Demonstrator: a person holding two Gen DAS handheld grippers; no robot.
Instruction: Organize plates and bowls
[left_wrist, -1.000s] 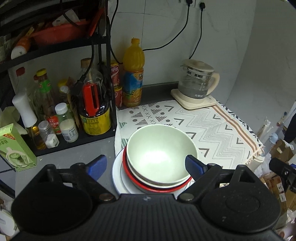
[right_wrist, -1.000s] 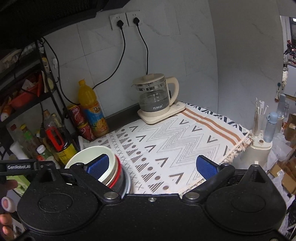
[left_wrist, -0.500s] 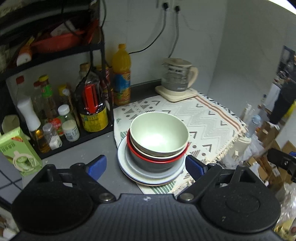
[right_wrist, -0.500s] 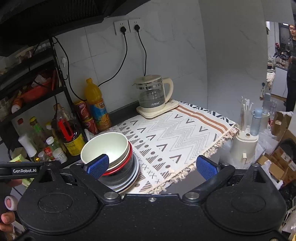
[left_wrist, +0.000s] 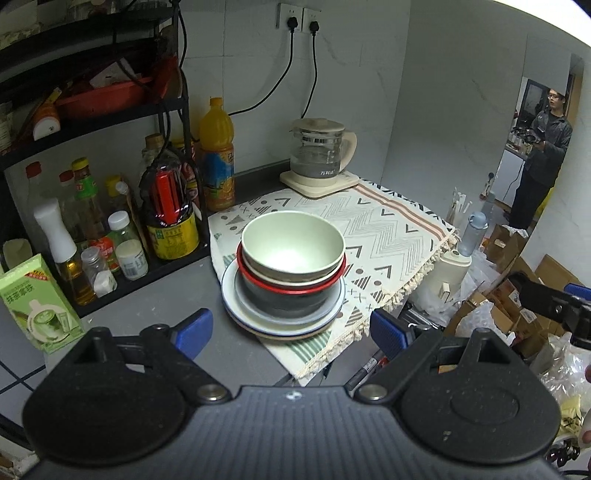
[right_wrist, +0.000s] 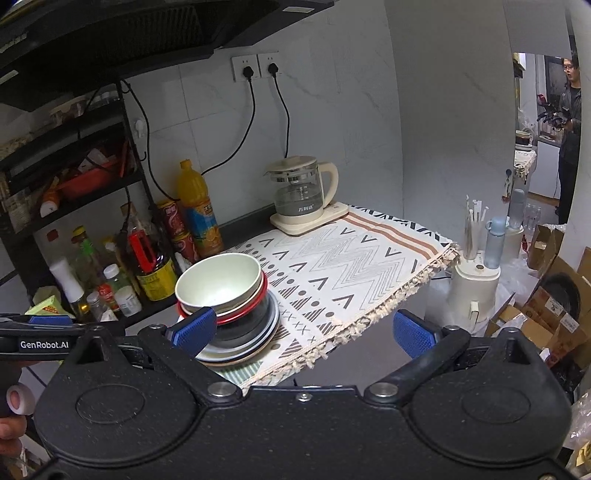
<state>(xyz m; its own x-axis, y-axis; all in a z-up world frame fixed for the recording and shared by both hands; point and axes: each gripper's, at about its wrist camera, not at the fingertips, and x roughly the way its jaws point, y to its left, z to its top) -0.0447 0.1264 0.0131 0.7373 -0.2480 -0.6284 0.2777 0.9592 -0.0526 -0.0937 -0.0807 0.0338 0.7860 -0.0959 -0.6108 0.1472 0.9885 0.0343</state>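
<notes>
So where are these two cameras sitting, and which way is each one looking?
Left wrist view: on the left gripper, looking down over its open blue-tipped fingers at the stack of plates and bowls; the right gripper shows at the right edge.
Right wrist view: on the right gripper, open too, facing the patterned cloth and kettle; the left gripper and a hand show at the left edge.
Both share the stack, cloth, kettle, orange bottle and shelf rack.
</notes>
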